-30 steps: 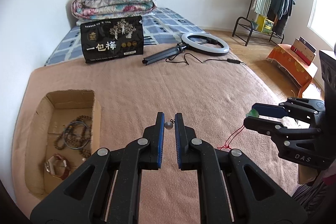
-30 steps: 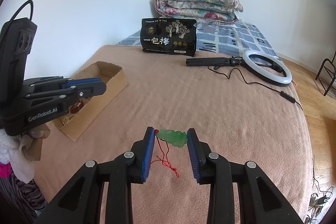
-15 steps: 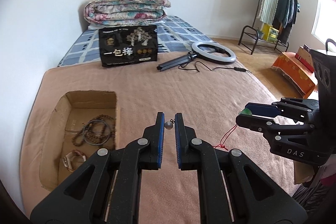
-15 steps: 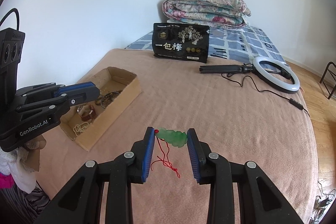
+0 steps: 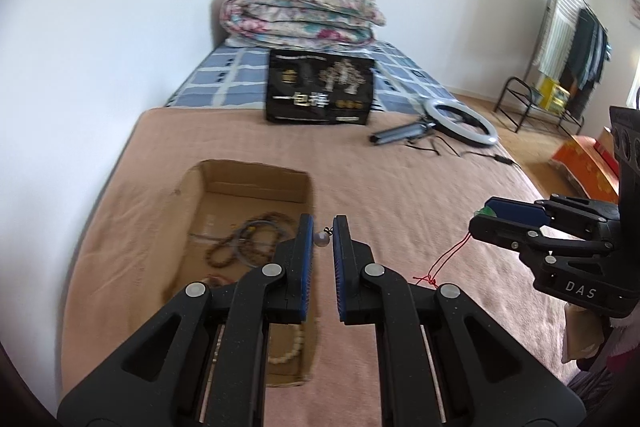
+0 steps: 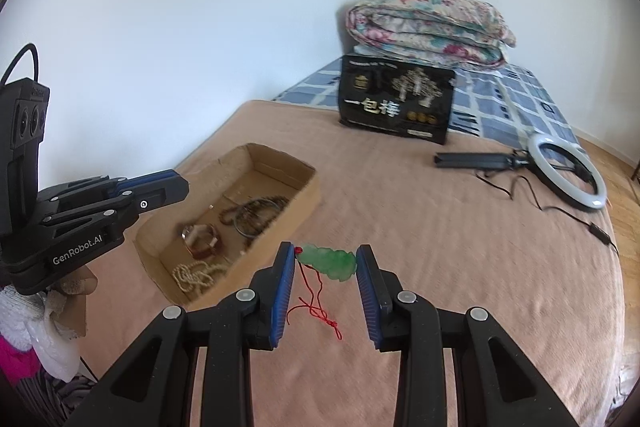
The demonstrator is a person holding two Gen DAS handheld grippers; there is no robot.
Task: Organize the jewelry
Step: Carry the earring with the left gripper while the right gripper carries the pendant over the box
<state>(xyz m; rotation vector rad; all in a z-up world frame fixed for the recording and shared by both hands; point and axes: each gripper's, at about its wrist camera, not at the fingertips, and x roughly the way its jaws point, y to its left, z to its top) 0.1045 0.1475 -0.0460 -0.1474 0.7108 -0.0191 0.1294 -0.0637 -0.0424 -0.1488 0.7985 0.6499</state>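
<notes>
Left wrist view shows the left gripper closed on a small pale bead, pinched near the fingertips, above the right wall of the cardboard box. That box sits on the pink blanket toward the bed's left edge and contains dark bead strands, a bracelet and a pale bead string. In the right wrist view the right gripper clamps a green jade pendant between its pads, the red cord dangling below, just beside the box's near right corner. A black bag and ring light lie toward the far end.
</notes>
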